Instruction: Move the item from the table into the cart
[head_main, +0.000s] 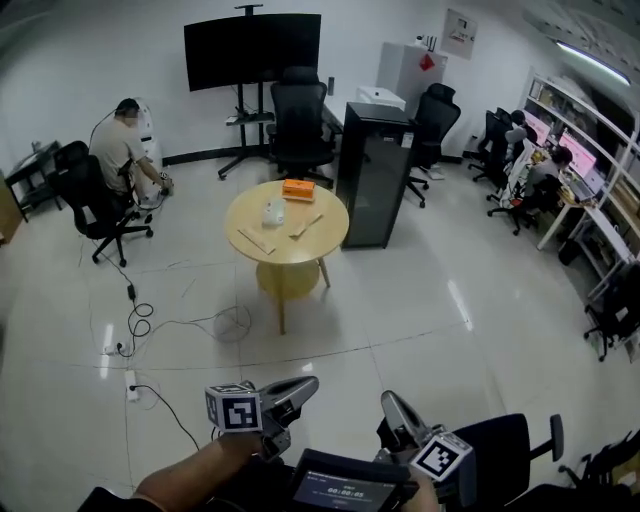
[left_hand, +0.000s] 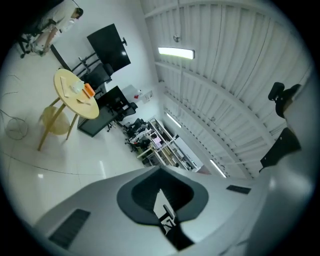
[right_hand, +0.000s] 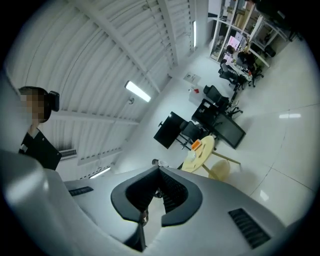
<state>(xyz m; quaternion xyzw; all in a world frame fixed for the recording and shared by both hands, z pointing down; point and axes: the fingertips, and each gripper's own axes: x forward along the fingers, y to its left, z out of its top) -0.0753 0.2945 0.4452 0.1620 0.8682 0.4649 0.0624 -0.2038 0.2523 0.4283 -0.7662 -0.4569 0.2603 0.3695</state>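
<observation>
Left gripper and right gripper are both clenched, tips together with nothing between them, well apart from the round pale wooden table. A flat orange box lies at the table's far edge. A small white object sits near the table's middle, far beyond both sets of jaws.

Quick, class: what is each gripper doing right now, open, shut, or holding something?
Left gripper: shut, jaws together, holding nothing.
Right gripper: shut, jaws together, holding nothing.
</observation>
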